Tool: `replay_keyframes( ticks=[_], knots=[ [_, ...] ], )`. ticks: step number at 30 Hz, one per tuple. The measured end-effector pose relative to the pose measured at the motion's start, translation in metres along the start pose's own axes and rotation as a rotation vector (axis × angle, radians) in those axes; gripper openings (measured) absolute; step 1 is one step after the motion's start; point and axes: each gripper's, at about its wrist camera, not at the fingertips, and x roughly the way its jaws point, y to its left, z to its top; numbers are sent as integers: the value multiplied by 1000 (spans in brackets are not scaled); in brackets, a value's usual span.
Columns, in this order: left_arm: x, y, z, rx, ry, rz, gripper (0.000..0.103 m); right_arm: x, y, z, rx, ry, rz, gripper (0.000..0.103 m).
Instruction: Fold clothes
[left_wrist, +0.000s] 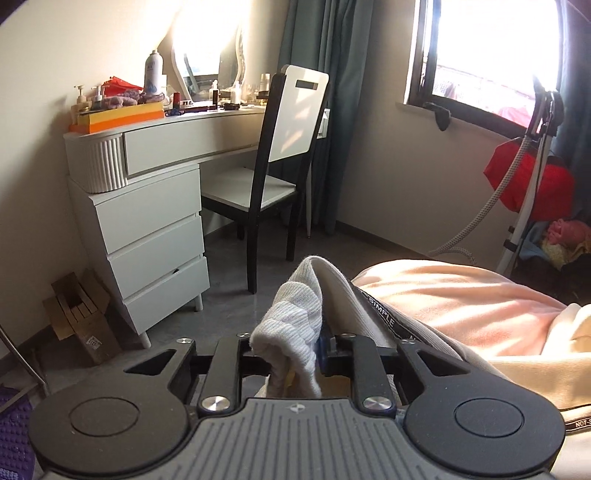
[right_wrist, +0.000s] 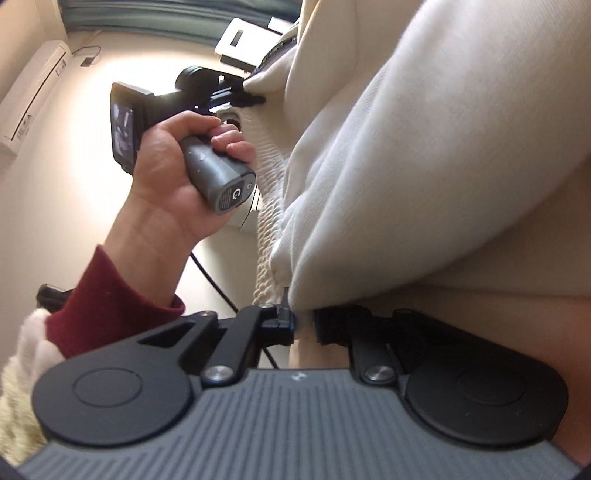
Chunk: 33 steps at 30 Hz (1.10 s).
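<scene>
Your right gripper (right_wrist: 303, 325) is clamped on the cream sweatshirt's (right_wrist: 424, 166) ribbed hem; your left gripper (left_wrist: 295, 354) pinches the same hem further along. The garment hangs stretched between them, above the pink blanket (left_wrist: 461, 295) beyond.

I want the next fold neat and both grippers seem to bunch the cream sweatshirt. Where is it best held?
Probably by the ribbed hem, which hangs as a firm straight band between the left gripper and right gripper. Come at it edge-on from its open side, jaws across the ribbing, since the sweatshirt body balloons loosely.

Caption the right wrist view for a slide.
Right gripper and left gripper each pinch the cream sweatshirt's ribbed hem, holding it aloft.
</scene>
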Motion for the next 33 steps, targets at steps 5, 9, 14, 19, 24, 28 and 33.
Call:
replay_keyframes(
  ticks=[5,9,14,19,24,28,33],
  knots=[
    [-63,-1,-2,-26,-9,-65,53,-58,36,-3,-132,-49,-29,91],
    [-129,-11,-6,-10,-52,-88,62,-127,68,-10,-256,-147,-99,90],
    [-215,-30,-18,15,-101,-150,82,-224,106,-16,-458,-296,-230,90],
    [-298,-66,-56,138,-123,-240,82,-300,131,-40,-642,-449,-369,90],
    [-360,-111,-116,274,-102,-343,82,-327,116,-66,-722,-561,-473,89],
    [-373,-155,-154,368,-48,-423,79,-341,85,-72,-687,-631,-554,89],
    [-356,-213,-173,401,-25,-472,79,-373,56,-56,-601,-696,-630,89]
  ],
)
